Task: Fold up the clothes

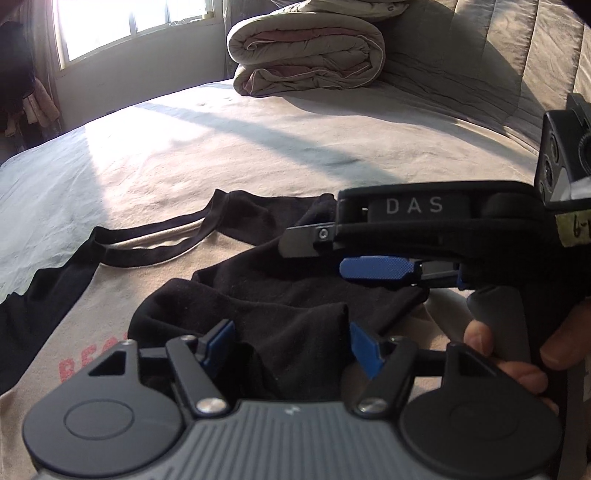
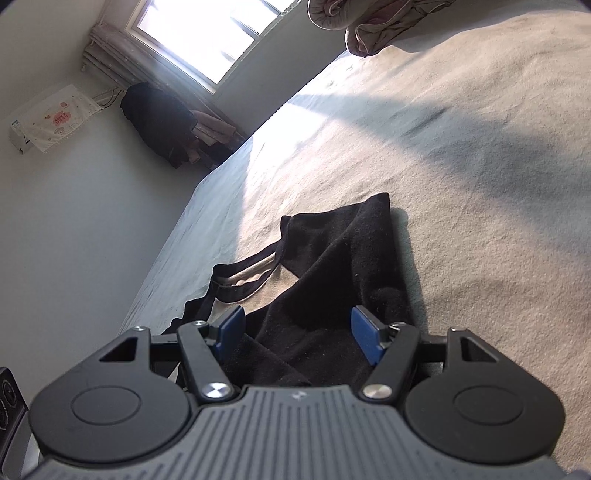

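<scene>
A beige T-shirt [image 1: 122,284] with black sleeves, a black collar and red letters lies on the bed. A black sleeve [image 1: 280,299] is bunched over its upper right part. My left gripper [image 1: 291,345] is open, its blue pads on either side of the bunched black cloth. My right gripper [image 2: 297,338] is open too, low over the same black sleeve [image 2: 343,266]. In the left wrist view the right gripper [image 1: 369,258] reaches in from the right, just above the sleeve. The collar [image 2: 240,277] shows to the left of the sleeve.
The bed sheet [image 1: 258,147] is pale and sunlit. A rolled quilt [image 1: 306,55] lies at the far end by the window [image 1: 129,22]. Dark clothes [image 2: 159,122] hang beside the bed's left edge. A padded headboard [image 1: 517,74] stands at the right.
</scene>
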Motion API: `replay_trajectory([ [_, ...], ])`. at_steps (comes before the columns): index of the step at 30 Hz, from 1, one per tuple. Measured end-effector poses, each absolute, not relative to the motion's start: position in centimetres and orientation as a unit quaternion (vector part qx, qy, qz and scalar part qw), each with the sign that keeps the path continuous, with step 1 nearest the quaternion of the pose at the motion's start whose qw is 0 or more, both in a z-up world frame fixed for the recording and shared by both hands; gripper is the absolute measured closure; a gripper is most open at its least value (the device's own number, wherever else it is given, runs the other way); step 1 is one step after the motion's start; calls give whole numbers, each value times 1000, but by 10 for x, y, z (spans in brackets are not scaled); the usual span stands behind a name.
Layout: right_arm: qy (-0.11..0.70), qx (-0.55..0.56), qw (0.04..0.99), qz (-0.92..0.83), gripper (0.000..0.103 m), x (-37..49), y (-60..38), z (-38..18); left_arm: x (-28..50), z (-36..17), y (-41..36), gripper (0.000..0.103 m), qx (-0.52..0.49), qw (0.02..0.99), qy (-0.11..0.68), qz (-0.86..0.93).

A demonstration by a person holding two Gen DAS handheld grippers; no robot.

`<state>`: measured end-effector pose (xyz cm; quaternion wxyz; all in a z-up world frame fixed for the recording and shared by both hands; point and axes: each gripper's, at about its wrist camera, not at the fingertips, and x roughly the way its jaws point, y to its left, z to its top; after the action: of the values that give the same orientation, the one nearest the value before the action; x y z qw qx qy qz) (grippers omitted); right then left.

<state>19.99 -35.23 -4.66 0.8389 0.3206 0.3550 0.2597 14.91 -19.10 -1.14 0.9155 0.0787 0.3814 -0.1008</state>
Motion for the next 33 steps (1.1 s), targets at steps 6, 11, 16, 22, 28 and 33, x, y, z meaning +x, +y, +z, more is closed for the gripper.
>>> replay_trajectory([
  [6, 351, 331, 837, 259, 35, 199, -354, -47, 156, 4, -167, 95, 42, 926, 371, -46],
  [11, 349, 327, 839, 260, 34, 199, -352, -46, 159, 24, -115, 98, -3, 934, 356, -14],
  [16, 345, 319, 843, 261, 33, 197, -349, -43, 163, 27, -56, 98, -80, 924, 373, -5],
  [22, 340, 349, 820, 300, 33, 196, -351, -41, 162, 28, -70, 77, -102, 913, 387, -84],
  [28, 341, 391, 794, 317, 33, 198, -359, -40, 163, 21, -140, 42, -3, 903, 392, -178],
  [33, 340, 400, 792, 312, 33, 199, -368, -40, 172, -1, -181, 42, 55, 893, 412, -173],
])
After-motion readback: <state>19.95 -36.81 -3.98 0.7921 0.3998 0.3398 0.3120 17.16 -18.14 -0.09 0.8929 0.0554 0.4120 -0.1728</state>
